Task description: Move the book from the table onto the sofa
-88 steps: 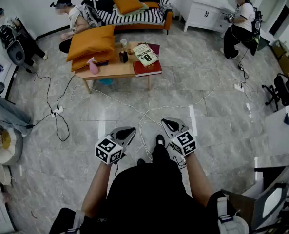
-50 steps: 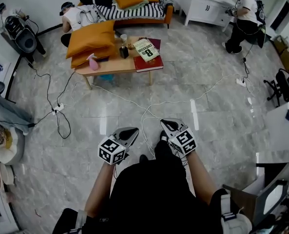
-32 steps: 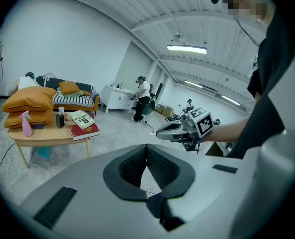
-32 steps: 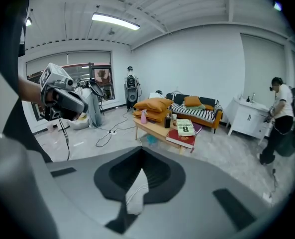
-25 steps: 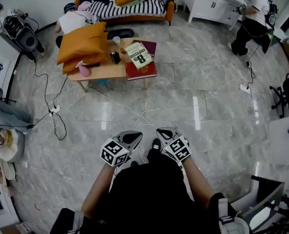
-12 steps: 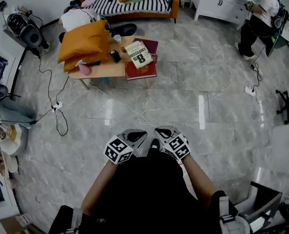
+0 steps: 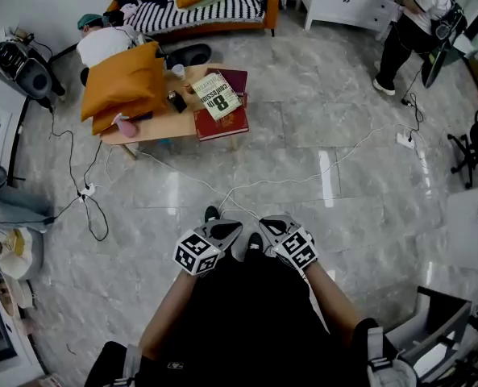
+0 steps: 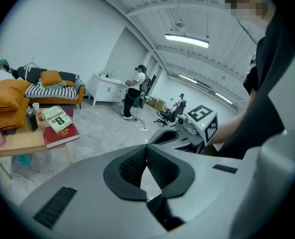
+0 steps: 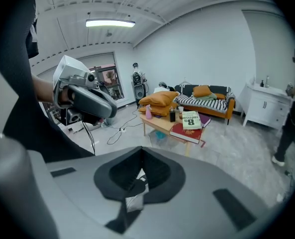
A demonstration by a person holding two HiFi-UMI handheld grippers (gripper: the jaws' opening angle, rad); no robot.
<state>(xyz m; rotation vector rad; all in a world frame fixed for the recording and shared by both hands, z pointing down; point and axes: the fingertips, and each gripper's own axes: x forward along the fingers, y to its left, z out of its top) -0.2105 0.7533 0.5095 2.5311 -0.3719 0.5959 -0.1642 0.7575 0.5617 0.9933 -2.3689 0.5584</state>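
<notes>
Both closed, empty: left hand-held gripper [image 7: 227, 231], right hand-held gripper [image 7: 269, 226]. Approach desk [image 7: 154, 124] at 11 o'clock; open before gripping book [image 7: 218, 96].

Bright, even white light fills the room around the low table [image 7: 154, 123], thrown by ceiling strip lights [image 8: 186, 40] that show high above it in both gripper views. On the polished floor [image 7: 367, 216] right of the table, pale streaks of glare stand out; beneath the table lies only a soft shadow. Straight lines bow outward from the table toward each frame's edge, and black corners ring both gripper views.
</notes>
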